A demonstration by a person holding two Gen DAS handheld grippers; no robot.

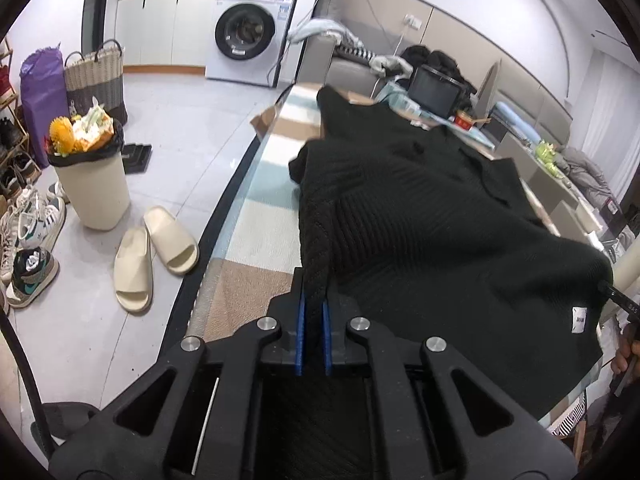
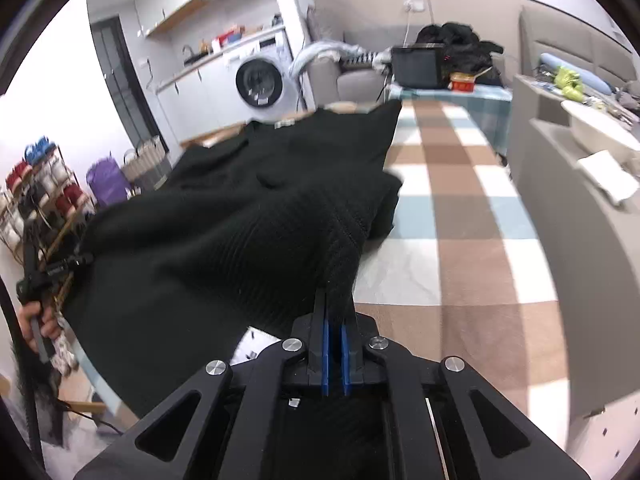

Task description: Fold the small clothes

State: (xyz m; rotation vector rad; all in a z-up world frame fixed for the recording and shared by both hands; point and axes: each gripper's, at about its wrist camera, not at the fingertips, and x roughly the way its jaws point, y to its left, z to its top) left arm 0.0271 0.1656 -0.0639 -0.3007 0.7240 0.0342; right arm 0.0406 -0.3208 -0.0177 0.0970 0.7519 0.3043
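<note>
A black ribbed knit sweater (image 1: 420, 216) lies spread over the checked table (image 1: 248, 216), its near hem lifted off the surface. My left gripper (image 1: 315, 292) is shut on the hem's left corner. My right gripper (image 2: 335, 308) is shut on the hem's right corner; in the left wrist view its tip (image 1: 612, 292) shows at the far right, next to a white label. In the right wrist view the sweater (image 2: 240, 220) stretches left to the left gripper (image 2: 76, 260). Its far end rests on the table (image 2: 460, 208).
On the floor to the left stand a full bin (image 1: 92, 184), beige slippers (image 1: 156, 256), sneakers and a woven basket (image 1: 96, 76). A washing machine (image 1: 248, 36) is at the back. A monitor (image 1: 436, 92) and clutter sit past the table's far end. A grey cabinet (image 2: 580, 220) runs along the right.
</note>
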